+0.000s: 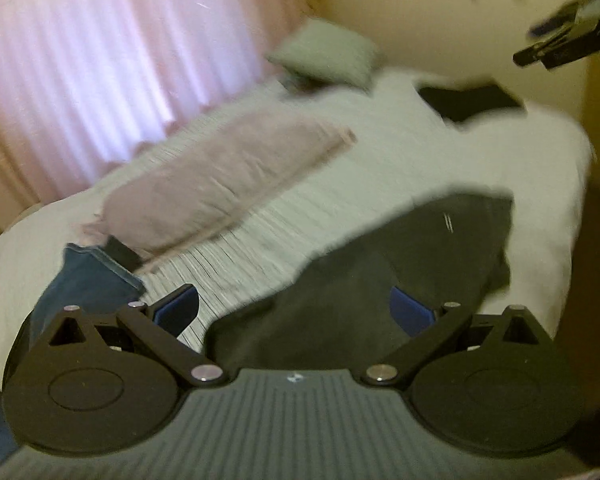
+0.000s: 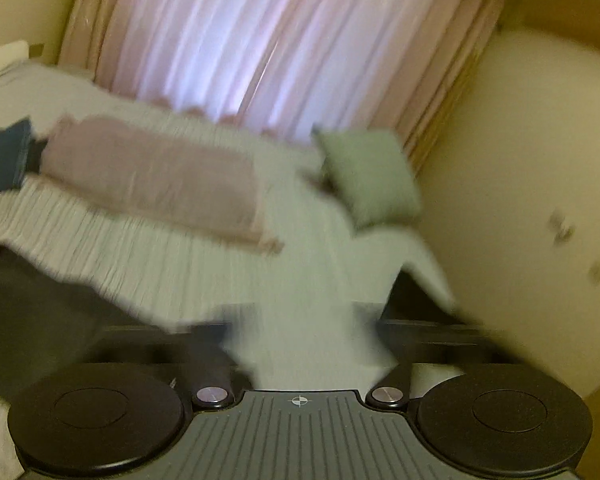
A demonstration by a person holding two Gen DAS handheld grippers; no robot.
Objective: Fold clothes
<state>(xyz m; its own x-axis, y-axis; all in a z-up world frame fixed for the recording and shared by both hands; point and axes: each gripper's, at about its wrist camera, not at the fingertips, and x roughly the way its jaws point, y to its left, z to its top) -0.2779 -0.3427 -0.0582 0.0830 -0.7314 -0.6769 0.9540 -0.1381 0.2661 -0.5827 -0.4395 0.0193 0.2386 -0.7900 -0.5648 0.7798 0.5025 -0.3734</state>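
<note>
Dark garment (image 1: 400, 280) on bed (image 1: 380, 152), directly beneath spread, empty left tongs (image 1: 296, 308); right tongs (image 2: 312, 332) blurred, state indeterminable; risk: hasty descent bunches fabric, pinching bedcover too.

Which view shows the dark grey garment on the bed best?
The left wrist view: the dark grey garment lies spread ahead of the open left gripper. The right wrist view catches only a blurred part at its left edge.
</note>
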